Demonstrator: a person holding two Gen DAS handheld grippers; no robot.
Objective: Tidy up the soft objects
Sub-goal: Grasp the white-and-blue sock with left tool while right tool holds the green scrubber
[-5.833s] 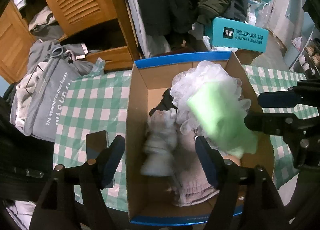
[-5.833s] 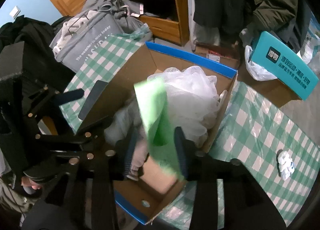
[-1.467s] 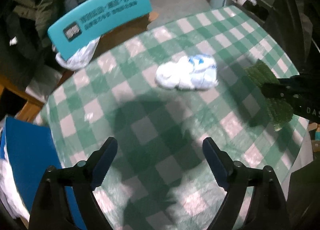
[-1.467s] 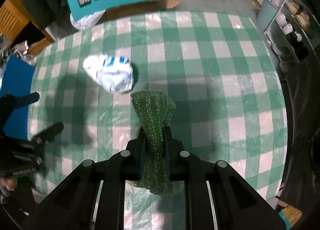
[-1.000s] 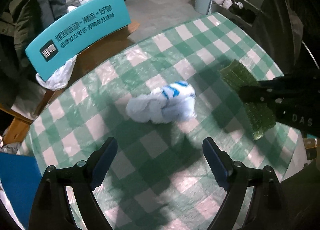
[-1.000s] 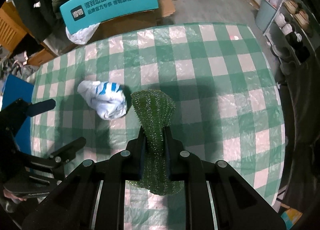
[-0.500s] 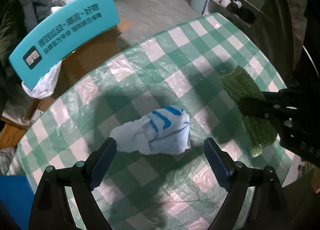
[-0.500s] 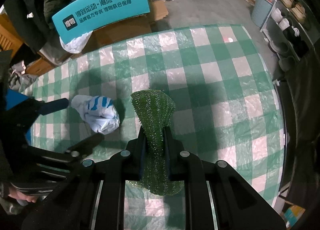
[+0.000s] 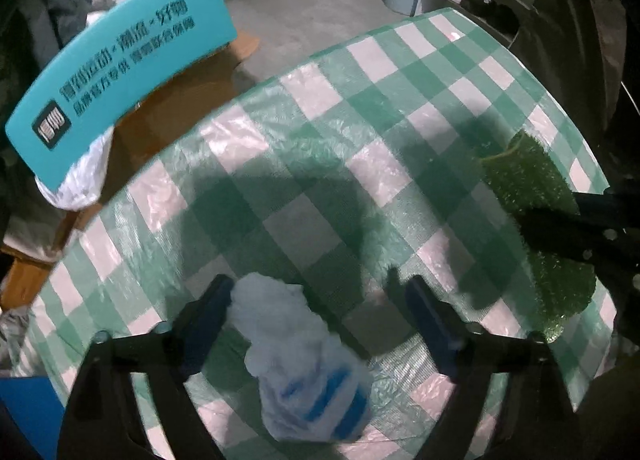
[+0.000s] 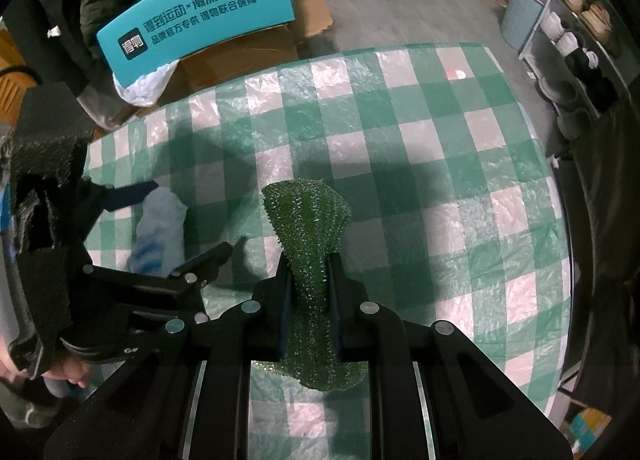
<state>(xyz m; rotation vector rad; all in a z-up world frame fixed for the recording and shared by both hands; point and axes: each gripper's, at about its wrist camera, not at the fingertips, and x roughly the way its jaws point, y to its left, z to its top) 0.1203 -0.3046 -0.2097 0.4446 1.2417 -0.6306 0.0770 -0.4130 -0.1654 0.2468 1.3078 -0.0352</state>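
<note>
Left wrist view, lower left of the frame: a sliver of the blue box flap shows at the edge, so I judge the sorting is partly done but the pictures now don't show what is inside it. Two soft things are left, as far as I can see.

Just right of that, my left hand-held gripper points steeply down at the checked surface. Its jaws have just been closing but stand wide, with the white-and-blue cloth bundle between them. The left pad sits right against the bundle's edge; the right pad is clear of it, so nothing is gripped yet.

At the right edge of the frame, the green scrubby cloth hangs pinched in my other tool.

In the right wrist view, the bundle lies at centre left under the left tool's fingers. In the lower middle, my right hand-held gripper is squeezed nearly closed on the green cloth, which fans out above the pads and droops below them, lifted off the surface. This tool also tilts steeply downward. Both pieces have yet to go to the box.
</note>
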